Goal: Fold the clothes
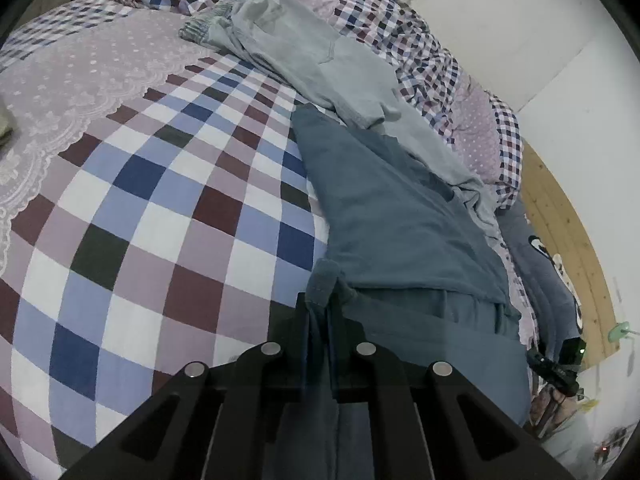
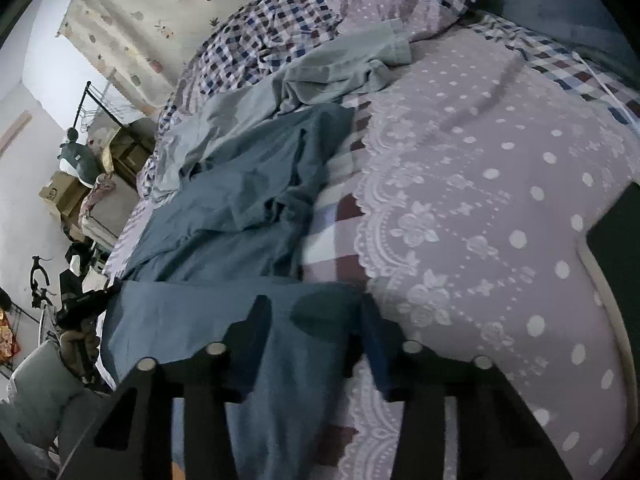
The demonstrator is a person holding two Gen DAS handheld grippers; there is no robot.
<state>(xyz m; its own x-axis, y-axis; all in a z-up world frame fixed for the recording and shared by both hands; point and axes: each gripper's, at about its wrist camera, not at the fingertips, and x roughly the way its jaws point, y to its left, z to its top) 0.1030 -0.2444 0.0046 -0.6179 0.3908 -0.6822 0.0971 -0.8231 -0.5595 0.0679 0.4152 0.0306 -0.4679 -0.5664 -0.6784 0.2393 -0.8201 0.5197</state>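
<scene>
1. Pinching a hem corner, the left gripper (image 1: 320, 312) stands clamped on the blue garment (image 1: 400, 216), which lies on the checked bedspread (image 1: 140, 200).
2. The right gripper (image 2: 308, 320) straddles the same cloth's near edge, jaws part-way apart; whether the pads press it cannot be told.
3. Soft, light and limp, the fabric looks best taken at hems and corners.
4. Beyond, a pale grey garment (image 1: 288, 48) lies crumpled.

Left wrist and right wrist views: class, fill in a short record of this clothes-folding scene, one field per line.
Surface: checked and dotted bedspread
Garment in work: dark blue garment
Other garment: pale grey garment, crumpled beyond it
Left claw: shut on the dark blue garment's edge
Right claw: jaws apart, blue cloth between them, grip unclear
</scene>
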